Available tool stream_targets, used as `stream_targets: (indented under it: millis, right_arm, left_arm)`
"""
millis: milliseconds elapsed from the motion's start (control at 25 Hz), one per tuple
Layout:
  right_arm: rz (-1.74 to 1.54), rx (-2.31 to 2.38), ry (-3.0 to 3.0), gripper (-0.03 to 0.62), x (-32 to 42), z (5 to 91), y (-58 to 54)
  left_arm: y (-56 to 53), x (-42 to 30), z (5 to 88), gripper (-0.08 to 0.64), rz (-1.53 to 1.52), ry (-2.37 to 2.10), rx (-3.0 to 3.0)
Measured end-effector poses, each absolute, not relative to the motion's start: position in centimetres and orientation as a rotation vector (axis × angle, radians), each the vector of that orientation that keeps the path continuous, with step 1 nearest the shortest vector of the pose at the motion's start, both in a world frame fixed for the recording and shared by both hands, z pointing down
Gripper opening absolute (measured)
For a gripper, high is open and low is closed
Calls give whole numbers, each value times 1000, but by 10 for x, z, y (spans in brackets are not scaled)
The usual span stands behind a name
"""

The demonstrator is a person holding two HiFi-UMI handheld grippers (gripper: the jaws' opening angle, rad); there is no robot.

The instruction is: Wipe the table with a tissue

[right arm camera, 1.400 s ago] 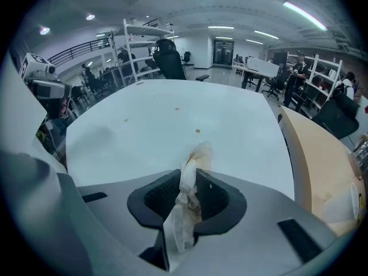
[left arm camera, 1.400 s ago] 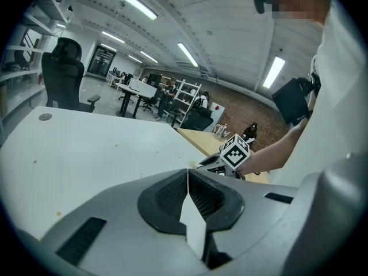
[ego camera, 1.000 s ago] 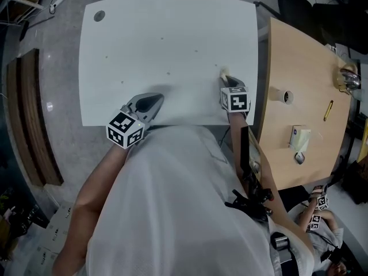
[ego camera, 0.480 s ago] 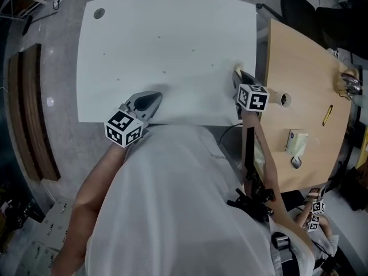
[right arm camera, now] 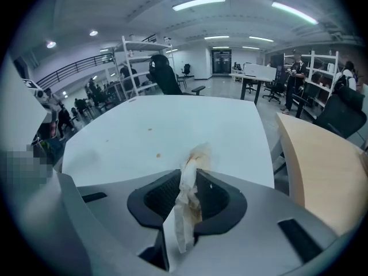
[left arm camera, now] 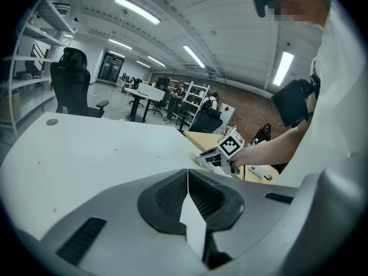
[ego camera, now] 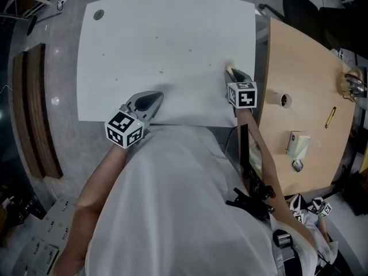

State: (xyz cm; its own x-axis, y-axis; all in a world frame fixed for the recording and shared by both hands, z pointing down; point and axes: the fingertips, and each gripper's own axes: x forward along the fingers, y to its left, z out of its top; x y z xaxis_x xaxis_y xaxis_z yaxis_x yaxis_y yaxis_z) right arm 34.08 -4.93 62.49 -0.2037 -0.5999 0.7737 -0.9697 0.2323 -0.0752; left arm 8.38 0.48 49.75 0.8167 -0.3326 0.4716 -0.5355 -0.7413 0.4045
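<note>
Over the white table (ego camera: pixel 167 45), in the head view, we see both grippers at its near edge. The left gripper (ego camera: pixel 154 98) is toward the table's near left, and the right gripper (ego camera: pixel 231 72) is close to its right edge. A scrap of the tissue (ego camera: pixel 227 68) pokes from the right gripper's tip toward the surface. A few small specks (ego camera: pixel 161 72) dot the table's middle. Beside the table's right edge stands a wooden desk (ego camera: pixel 299 68) with small objects on it, too small for any label to be read.

From the left gripper view, we find the jaws brought fully together with nothing between them. This gripper sits low over the table's near edge.

From the right gripper view, the jaws are clamped on the tissue (right arm camera: pixel 185 203), which stands between them as a crumpled, brown-stained strip. Its free end is over the table, though we cannot tell whether it touches.

We judge the tissue to be very light, soft, limp and easily torn, and weaker wherever it is damp. It should not slip, but it may bunch or shred if dragged hard. We would keep hold of the thick, bunched middle and leave a short tuft free to meet the table.

We can read no brand or writing in any view. The marker cubes (ego camera: pixel 241 94) bear only black-and-white square patterns.
</note>
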Motion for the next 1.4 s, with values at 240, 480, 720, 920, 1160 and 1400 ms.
stream_targets:
  millis: [240, 480, 720, 920, 1160, 1400]
  right_arm:
    - [772, 1401, -1839, 86, 342, 632, -61]
    - [760, 1427, -1743, 86, 335, 634, -62]
    - [719, 1411, -1731, 86, 319, 634, -63]
    - [734, 1424, -1732, 86, 298, 634, -64]
    - [763, 1395, -1768, 86, 279, 635, -64]
    - [777, 1307, -1799, 84, 256, 636, -63]
  left_arm:
    - [3, 71, 501, 8, 499, -647, 2453]
    - [-5, 52, 503, 8, 492, -612, 2457]
    - [-12, 33, 502, 8, 484, -574, 2469]
    - [-14, 11, 504, 8, 497, -567, 2464]
    - [-20, -2, 503, 8, 495, -559, 2472]
    - [-21, -11, 502, 8, 482, -535, 2478]
